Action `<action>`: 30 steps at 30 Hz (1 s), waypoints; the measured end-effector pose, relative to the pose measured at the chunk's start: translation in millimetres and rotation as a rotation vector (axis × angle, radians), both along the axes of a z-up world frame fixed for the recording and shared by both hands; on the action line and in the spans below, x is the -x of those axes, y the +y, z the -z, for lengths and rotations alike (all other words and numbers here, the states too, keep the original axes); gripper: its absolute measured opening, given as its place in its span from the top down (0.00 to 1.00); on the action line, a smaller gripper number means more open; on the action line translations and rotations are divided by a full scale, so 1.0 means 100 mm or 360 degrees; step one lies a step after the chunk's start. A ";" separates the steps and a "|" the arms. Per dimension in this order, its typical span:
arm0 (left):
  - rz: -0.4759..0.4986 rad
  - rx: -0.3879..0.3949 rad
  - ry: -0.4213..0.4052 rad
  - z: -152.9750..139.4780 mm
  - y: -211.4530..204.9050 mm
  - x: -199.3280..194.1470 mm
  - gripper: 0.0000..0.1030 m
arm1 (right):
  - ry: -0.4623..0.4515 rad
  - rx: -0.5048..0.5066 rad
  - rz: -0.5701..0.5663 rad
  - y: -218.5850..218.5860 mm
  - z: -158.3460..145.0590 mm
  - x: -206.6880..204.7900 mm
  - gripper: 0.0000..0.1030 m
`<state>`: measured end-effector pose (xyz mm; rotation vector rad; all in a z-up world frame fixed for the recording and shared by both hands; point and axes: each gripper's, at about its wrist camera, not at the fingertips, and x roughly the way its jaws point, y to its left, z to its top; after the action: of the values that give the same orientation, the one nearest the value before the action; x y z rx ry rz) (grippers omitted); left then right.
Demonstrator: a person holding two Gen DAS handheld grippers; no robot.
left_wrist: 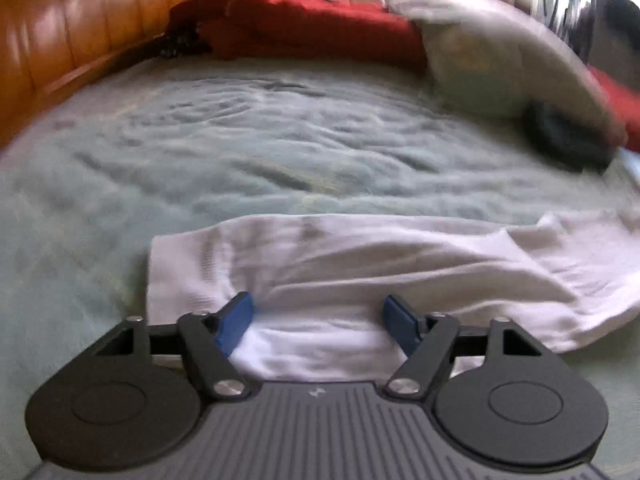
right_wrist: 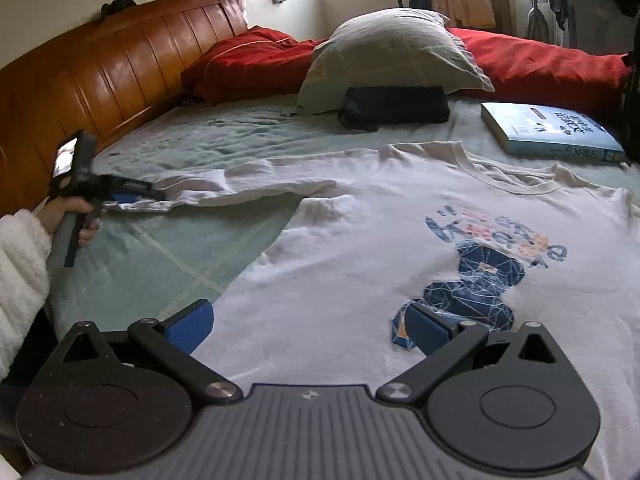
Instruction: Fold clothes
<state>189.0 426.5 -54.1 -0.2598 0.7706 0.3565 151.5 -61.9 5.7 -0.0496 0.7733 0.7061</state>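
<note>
Closest to me, my right gripper (right_wrist: 308,326) hangs over the lower front of the white cotton T-shirt with the blue geometric bear print (right_wrist: 400,240), jaws spread wide and holding nothing; the blue pads straddle plain fabric beside the print. The shirt lies face up and spread across the pale green bedsheet (right_wrist: 168,264), hem toward me, collar away, body still at full width.

Off to the left, my left gripper (right_wrist: 120,196) sits at the end of the outstretched sleeve. In its own view the gripper (left_wrist: 318,320) has its jaws apart with the white sleeve (left_wrist: 360,256) lying between and under the pads, cuff edge just ahead. I cannot tell whether the pads are touching the cloth, but they are not pinched on it.

So I judge the job barely begun: the shirt is laid out roughly flat, with wrinkles around the sleeve and shoulder, and no fold is visible. Both sleeves need turning in, then the body needs doubling over. The far sleeve is not clearly shown.

Beyond the collar lie a light blue paperback book (right_wrist: 552,132), a flat black pouch (right_wrist: 396,106) against a grey-white pillow (right_wrist: 396,48), a rumpled red quilt (right_wrist: 256,60) and the polished brown wooden headboard (right_wrist: 100,72).
</note>
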 end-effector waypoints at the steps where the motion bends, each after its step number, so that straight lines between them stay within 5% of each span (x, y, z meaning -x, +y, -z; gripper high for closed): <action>1: -0.0018 0.0031 -0.0013 -0.01 0.06 0.07 0.46 | 0.0007 0.0001 0.0013 -0.01 0.02 -0.02 0.00; 4: -0.0048 0.0034 0.0045 -0.12 0.08 0.09 0.51 | 0.0053 -0.0014 0.0053 -0.08 0.08 -0.08 0.00; 7: -0.0043 0.0059 0.0064 -0.28 -0.02 -0.03 0.39 | 0.0085 -0.0029 0.0082 -0.12 0.13 -0.12 0.00; 12: 0.0184 0.0104 -0.0023 -0.41 -0.41 -0.40 0.33 | 0.0073 -0.0032 0.0074 -0.12 0.13 -0.11 0.00; 18: 0.0160 -0.0065 0.0103 -0.32 -0.51 -0.94 0.45 | 0.0081 0.0001 0.0058 -0.10 0.20 -0.15 0.00; 25: 0.0546 -0.0325 0.0105 -0.22 -0.67 -1.01 0.46 | 0.0137 -0.0012 0.0076 -0.14 0.34 -0.27 0.00; 30: 0.0655 -0.0391 0.0150 -0.07 -0.68 -1.03 0.47 | 0.0154 -0.0008 0.0073 -0.13 0.38 -0.30 0.00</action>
<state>291.9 358.6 -47.3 0.1486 0.8424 0.0711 181.2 -75.1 -32.7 0.0070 0.8627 0.6705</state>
